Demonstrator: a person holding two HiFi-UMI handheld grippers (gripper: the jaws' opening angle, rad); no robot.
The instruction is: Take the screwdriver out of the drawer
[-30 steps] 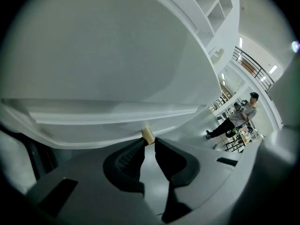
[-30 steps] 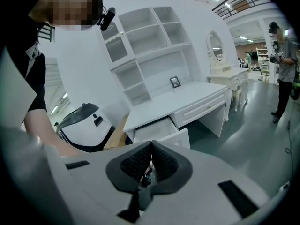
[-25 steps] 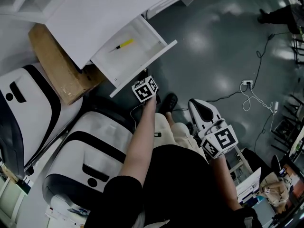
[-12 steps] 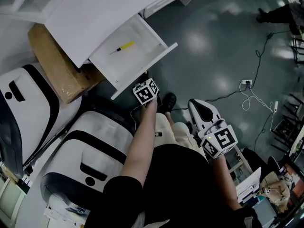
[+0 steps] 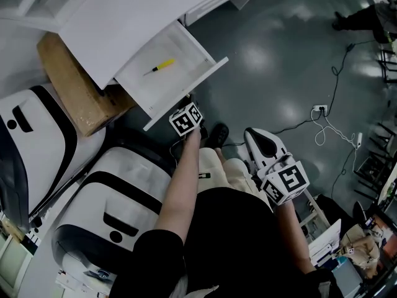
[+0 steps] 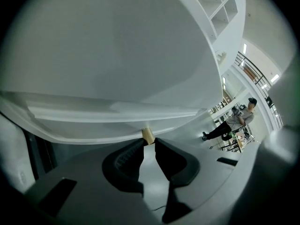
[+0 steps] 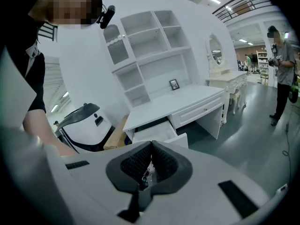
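White desk (image 5: 124,17) up top, drawer (image 5: 183,73) open. Right gripper (image 7: 150,146) back by lap, pinched closed, empty. Left gripper (image 6: 149,141) at drawer front. Yellow-handled screwdriver (image 5: 159,66) lying inside drawer, apart from both. Small tan knob (image 6: 147,135) clamped between left jaws.

No words, brand names or numbers can be read in any view. The left cube (image 5: 187,119), on the left tool (image 6: 149,142), and the right cube (image 5: 286,184), on the right tool (image 7: 151,145), carry black-and-white square marker patterns, which are codes and not letters. A small pale tag (image 5: 203,175) on the person's trouser leg (image 5: 234,172) bears dark print too small to make out. A square marker (image 5: 348,249) among the clutter at the lower right is likewise too small to read.
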